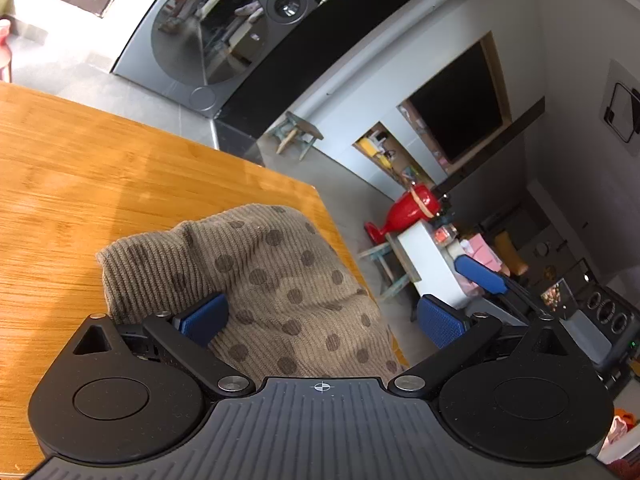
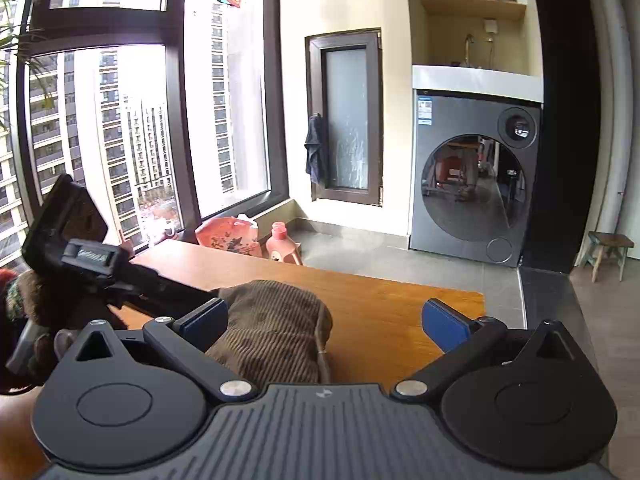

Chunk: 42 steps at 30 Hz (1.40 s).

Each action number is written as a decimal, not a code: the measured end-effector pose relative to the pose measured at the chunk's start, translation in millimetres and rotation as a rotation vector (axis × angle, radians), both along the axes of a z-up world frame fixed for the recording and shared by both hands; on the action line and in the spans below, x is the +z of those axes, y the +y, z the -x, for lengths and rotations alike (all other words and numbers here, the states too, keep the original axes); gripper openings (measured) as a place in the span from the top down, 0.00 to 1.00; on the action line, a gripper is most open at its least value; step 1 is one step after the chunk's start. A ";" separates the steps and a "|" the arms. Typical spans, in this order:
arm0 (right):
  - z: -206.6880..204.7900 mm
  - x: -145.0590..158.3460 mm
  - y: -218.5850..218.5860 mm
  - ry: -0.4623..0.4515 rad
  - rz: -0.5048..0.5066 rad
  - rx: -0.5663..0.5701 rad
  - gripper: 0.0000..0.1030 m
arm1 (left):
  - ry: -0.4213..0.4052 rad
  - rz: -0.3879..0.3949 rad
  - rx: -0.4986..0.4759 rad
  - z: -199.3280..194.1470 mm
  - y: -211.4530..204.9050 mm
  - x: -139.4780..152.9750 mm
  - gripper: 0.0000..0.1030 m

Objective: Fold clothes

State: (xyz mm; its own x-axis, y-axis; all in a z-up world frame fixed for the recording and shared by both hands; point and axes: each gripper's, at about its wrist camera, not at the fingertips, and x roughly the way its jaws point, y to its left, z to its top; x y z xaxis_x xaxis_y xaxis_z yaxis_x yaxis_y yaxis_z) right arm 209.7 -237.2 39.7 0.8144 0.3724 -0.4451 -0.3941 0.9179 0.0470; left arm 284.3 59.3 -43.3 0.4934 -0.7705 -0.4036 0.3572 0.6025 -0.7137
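Brown dotted knit (image 1: 276,280) lies bunched at the desk (image 1: 100,184) corner, partly over the edge. Left tool (image 1: 322,316) spread wide, its left pad (image 1: 204,318) touching the knit. Right tool (image 2: 324,324) also wide, gripping nothing, knit (image 2: 276,320) between its pads.

Your left wrist cam sits close over the wooden table (image 1: 100,168), tilted down and rolled, facing across its far corner toward the room w/ the dark screen (image 1: 456,104). Knit garment (image 1: 260,280) fills the near foreground, right under the lens. Your right wrist cam is lower and level, looking along the tabletop (image 2: 380,312) toward the windows (image 2: 132,120). Both views share the garment (image 2: 276,328), the table and the grey washing machine (image 1: 208,36) (image 2: 476,184), seen from diff. angles.
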 end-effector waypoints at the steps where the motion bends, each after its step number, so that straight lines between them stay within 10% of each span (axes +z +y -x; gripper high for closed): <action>1: -13.5 -8.4 3.2 0.032 0.017 -0.020 0.00 | 0.000 0.003 -0.003 -0.5 0.8 -1.1 0.00; 4: -36.6 -57.5 30.1 0.132 0.180 -0.044 0.00 | 0.002 0.006 0.002 -1.7 7.7 -4.2 0.00; 19: -73.4 0.8 33.5 0.022 0.075 -0.066 0.00 | 0.035 0.043 0.056 -1.3 30.0 -5.7 0.00; 25: -123.9 -46.5 66.7 0.169 0.194 -0.063 0.00 | 0.051 0.024 0.080 -11.9 31.3 -11.0 0.00; 42: -72.9 -38.9 53.5 0.014 0.229 -0.086 0.00 | -0.077 0.011 0.042 11.2 14.6 31.1 0.00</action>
